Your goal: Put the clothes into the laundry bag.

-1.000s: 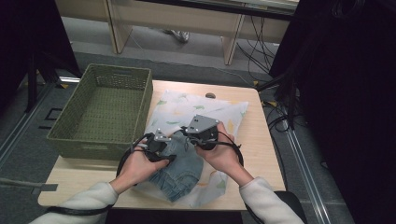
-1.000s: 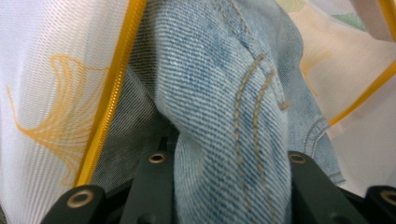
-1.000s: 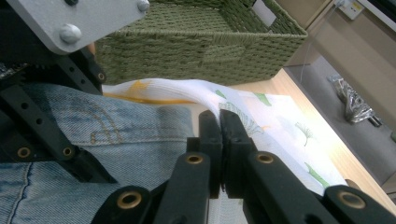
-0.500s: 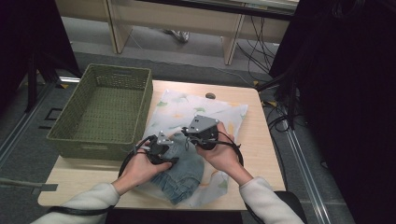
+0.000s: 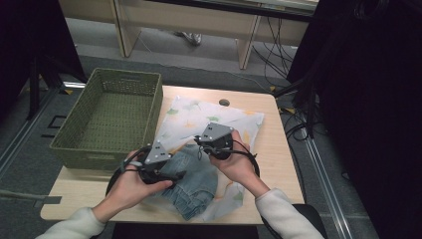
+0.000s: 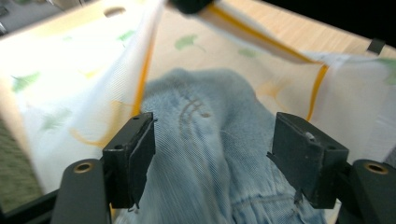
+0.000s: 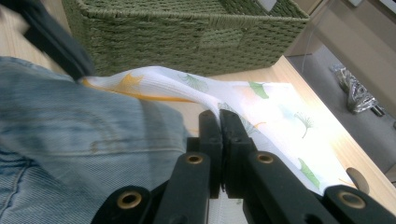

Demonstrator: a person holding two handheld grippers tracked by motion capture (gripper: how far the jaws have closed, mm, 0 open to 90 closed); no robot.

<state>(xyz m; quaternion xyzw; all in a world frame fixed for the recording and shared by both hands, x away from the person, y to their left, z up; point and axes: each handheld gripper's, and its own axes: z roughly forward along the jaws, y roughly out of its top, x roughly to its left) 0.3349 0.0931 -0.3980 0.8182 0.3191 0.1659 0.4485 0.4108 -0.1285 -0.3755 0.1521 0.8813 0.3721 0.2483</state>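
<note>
Pale blue jeans [image 5: 199, 185] lie crumpled on the table, partly inside a white mesh bag [image 5: 209, 117] with green leaf prints and orange trim. My right gripper [image 7: 219, 117] is shut on the bag's rim and holds it lifted above the denim [image 7: 70, 126]; from above, that right gripper [image 5: 204, 144] sits at the bag's mouth. My left gripper [image 6: 212, 140] has just been opening; its jaws now stand wide apart. The jeans [image 6: 219, 107] lie past them under the mesh [image 6: 70, 70], and the pads do not press on the denim. From above, the left gripper [image 5: 174, 174] sits at the jeans' left edge.
A green woven basket [image 5: 109, 114] stands empty on the table's left half, close to the bag; its wall [image 7: 187, 28] rises just behind the lifted mesh. The wooden table [image 5: 278, 149] has bare room at the right. A cable hole [image 5: 224, 102] sits near the far edge.
The left gripper has opened, let go of the cloth and drawn back to the left, toward the person. The right gripper has stayed shut on the bag's rim in the same place.
</note>
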